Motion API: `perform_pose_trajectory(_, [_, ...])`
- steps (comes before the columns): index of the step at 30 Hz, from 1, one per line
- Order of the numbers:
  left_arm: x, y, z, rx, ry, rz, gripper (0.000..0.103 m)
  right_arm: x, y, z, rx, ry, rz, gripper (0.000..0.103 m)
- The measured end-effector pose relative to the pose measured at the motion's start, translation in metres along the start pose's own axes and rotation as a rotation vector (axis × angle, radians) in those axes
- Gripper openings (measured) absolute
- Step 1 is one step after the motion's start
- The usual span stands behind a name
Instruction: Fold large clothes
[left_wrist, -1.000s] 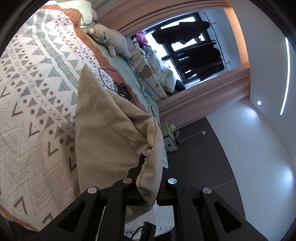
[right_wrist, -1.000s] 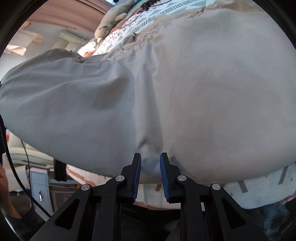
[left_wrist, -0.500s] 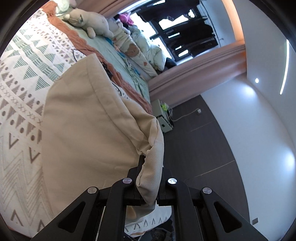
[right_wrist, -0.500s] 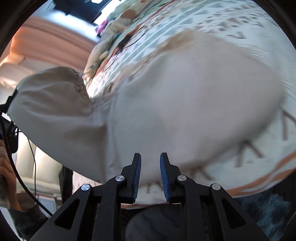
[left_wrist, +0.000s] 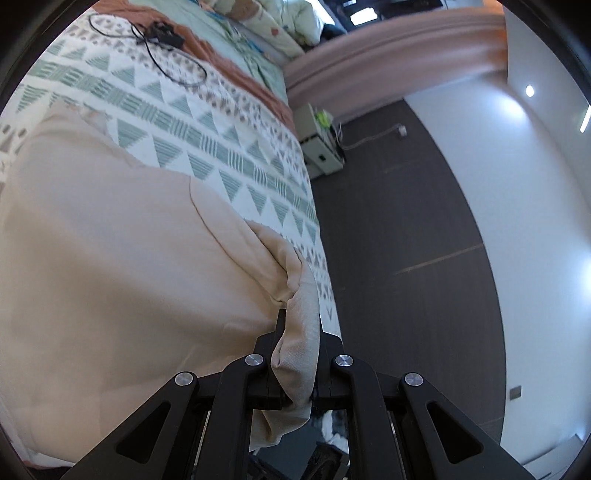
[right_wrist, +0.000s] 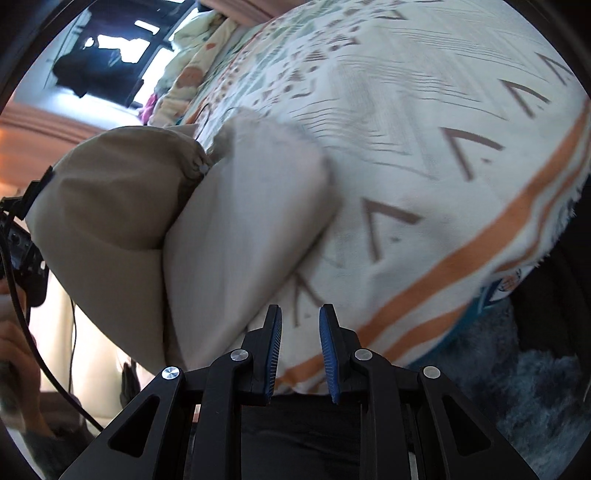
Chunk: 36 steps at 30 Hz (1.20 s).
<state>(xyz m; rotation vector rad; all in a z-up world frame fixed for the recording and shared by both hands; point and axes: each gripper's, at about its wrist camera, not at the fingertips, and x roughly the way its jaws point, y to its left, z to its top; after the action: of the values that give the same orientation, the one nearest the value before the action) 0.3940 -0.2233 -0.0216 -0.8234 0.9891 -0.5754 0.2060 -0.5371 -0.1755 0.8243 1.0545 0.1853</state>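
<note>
1. Since a second ago, my right hand-held gripper (right_wrist: 300, 347) has let go of the beige cloth and pulled back. Now nothing sits between its blue pads (right_wrist: 276, 343), and they stand a little apart.
2. Over on the other side, my left hand-held gripper (left_wrist: 297, 354) has swung down toward the bed (left_wrist: 236, 162). It still pinches a bunched corner of the big beige garment (left_wrist: 122, 266).
3. I can see the garment lying across the patterned bed cover, close to the bed's edge by the dark floor (left_wrist: 402, 229).
4. From the right wrist view, one part of the cloth looks lifted and doubled over the part lying flat, so I think a first fold is under way.
5. I judge the job is only partly done. The held corner is not laid down yet, and more folds and some smoothing are likely left.
6. The garment looks soft, thick and plain beige, with a seam line across it and puffy wrinkles near the pinch.
7. It is floppy, so I think it could slump or slide off the edge if I let go too soon.
8. A black cable (left_wrist: 173, 62) lies farther up the bed, well apart from the cloth.
</note>
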Motion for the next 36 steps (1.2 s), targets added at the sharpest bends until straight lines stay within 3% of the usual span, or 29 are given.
perform_pose_trajectory(6, [0.039,-0.01,-0.036,0.034,0.092,0.015,0.008,-0.006,-0.006,0.009,0.024,-0.039,-0.001,0.023])
perform_pose_trajectory(8, [0.048,-0.011,-0.042,0.065,0.141,0.034,0.012,-0.011,-0.01,0.011,0.016,-0.045,0.011,0.023])
perform_pose_trajectory(10, [0.058,-0.005,-0.046,0.05,0.211,0.046,0.032,-0.013,-0.011,0.012,0.019,-0.052,0.017,0.023])
perform_pose_trajectory(12, [0.058,0.004,-0.045,-0.004,0.243,0.015,0.053,-0.014,-0.011,0.011,0.023,-0.059,0.027,0.032])
perform_pose_trajectory(13, [0.053,0.008,-0.045,-0.015,0.232,0.003,0.06,-0.015,-0.01,0.011,0.023,-0.064,0.034,0.038])
perform_pose_trajectory(16, [0.028,0.018,-0.041,0.011,0.17,0.022,0.066,-0.015,-0.005,0.009,0.006,-0.062,0.06,0.038])
perform_pose_trajectory(24, [-0.046,0.089,-0.026,-0.023,0.018,0.205,0.067,-0.005,0.007,0.007,-0.029,-0.034,0.113,0.04])
perform_pose_trajectory(28, [-0.079,0.128,-0.028,-0.069,-0.039,0.293,0.067,0.005,0.015,0.01,-0.055,-0.023,0.116,0.053])
perform_pose_trajectory(31, [-0.096,0.151,-0.036,-0.07,-0.063,0.391,0.067,0.011,0.019,0.014,-0.066,-0.038,0.105,0.053])
perform_pose_trajectory(33, [-0.101,0.166,-0.046,-0.084,-0.054,0.433,0.067,0.011,0.023,0.017,-0.083,-0.071,0.087,0.048])
perform_pose_trajectory(34, [-0.104,0.174,-0.051,-0.096,-0.046,0.439,0.067,0.01,0.026,0.018,-0.1,-0.087,0.074,0.028])
perform_pose_trajectory(35, [-0.109,0.181,-0.055,-0.106,-0.04,0.439,0.067,0.009,0.03,0.02,-0.12,-0.091,0.066,0.015])
perform_pose_trajectory(36, [-0.115,0.188,-0.059,-0.114,-0.033,0.441,0.067,0.009,0.033,0.023,-0.136,-0.093,0.056,0.015])
